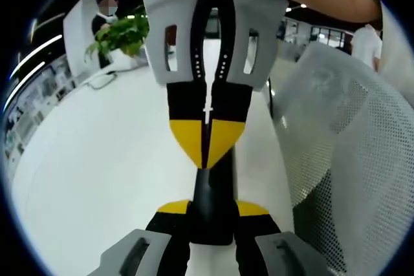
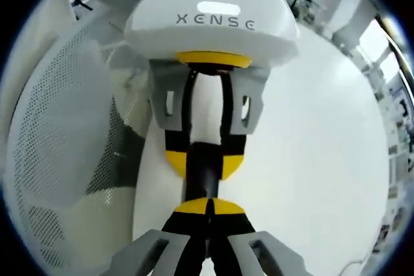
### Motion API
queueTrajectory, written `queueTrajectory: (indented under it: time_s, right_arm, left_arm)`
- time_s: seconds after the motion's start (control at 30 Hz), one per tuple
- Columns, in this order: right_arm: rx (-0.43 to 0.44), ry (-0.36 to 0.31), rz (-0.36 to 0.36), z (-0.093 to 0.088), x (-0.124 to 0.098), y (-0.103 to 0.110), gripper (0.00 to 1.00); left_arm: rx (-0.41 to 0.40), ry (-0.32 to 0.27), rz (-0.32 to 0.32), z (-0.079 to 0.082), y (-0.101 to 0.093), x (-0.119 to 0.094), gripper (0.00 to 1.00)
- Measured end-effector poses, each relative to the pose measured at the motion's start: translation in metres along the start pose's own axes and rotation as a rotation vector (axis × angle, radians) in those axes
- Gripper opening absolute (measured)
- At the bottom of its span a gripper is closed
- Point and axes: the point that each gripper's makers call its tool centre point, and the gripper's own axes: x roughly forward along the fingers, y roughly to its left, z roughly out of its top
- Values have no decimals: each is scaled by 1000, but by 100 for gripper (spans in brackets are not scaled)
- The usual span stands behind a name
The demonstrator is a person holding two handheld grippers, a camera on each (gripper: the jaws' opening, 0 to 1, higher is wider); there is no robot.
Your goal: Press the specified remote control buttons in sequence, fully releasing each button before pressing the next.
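A: While the remote [image 1: 211, 201] lay gripped between the left gripper [image 1: 212, 214] tips, where was the other one?

B: The right gripper [image 2: 207, 214] had its jaws closed together, tips meeting right above the remote's dark body [image 2: 202, 182]; whether they touched it, I couldn't tell.

A: And the left?

B: Clamped on the remote's sides, facing the right one head-on.

A: Room around?

B: White table [image 1: 97, 179] spread wide and bare beside them; a mesh chair [image 1: 343, 153] stood close at its edge, a plant [image 1: 119, 33] far off.
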Motion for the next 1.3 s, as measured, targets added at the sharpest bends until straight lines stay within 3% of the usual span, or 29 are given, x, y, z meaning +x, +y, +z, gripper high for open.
queueTrajectory:
  time_s: [1.3]
  right_arm:
    - [-30,30,45,-1,22,11,0]
  left_arm:
    - [1,-7,-2,1,-4,1,24]
